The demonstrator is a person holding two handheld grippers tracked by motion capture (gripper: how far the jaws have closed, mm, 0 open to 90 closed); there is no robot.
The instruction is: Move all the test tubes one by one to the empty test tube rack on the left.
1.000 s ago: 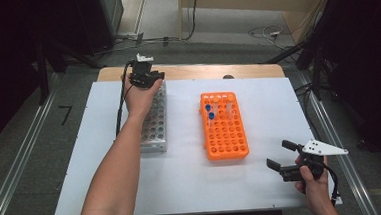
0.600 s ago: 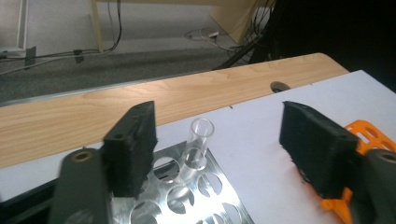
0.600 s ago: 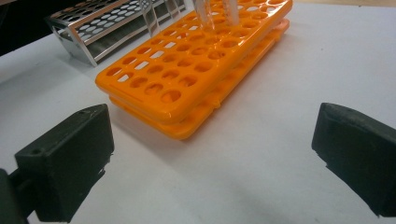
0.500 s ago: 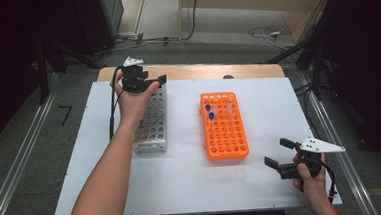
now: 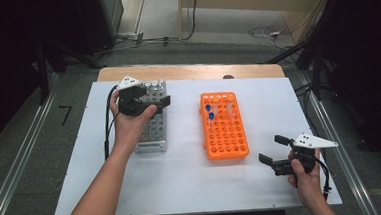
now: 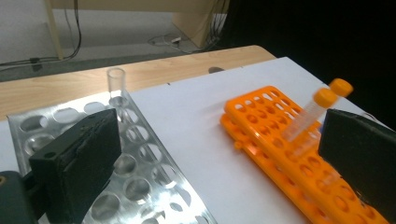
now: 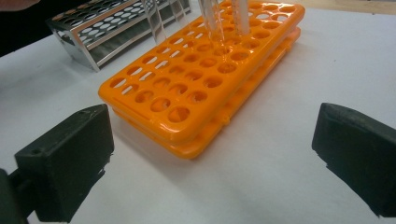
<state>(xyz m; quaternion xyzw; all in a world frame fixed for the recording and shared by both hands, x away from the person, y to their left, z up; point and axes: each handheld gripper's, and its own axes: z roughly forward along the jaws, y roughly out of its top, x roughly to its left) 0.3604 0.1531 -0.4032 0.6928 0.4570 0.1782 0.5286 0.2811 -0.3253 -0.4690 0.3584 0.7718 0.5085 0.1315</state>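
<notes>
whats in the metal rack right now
One clear uncapped tube stands in a far corner hole of the metal rack. The holes nearby look empty. The left gripper and hand cover part of the rack in the high view.

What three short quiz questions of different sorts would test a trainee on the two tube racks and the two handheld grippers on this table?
1. True or false: the left gripper is clamped on a tube.
2. Multiple choice: the clear uncapped tube stands in A) the orange plastic tube rack, B) the silver metal tube rack, C) on the white tabletop.
3. Short answer: what lies between the pads of the right gripper?

Key:
1. False: its jaws have just been opening and nothing is between them.
2. B, at the rack's far end.
3. Nothing; it is open above the tabletop, near the orange rack.
</notes>
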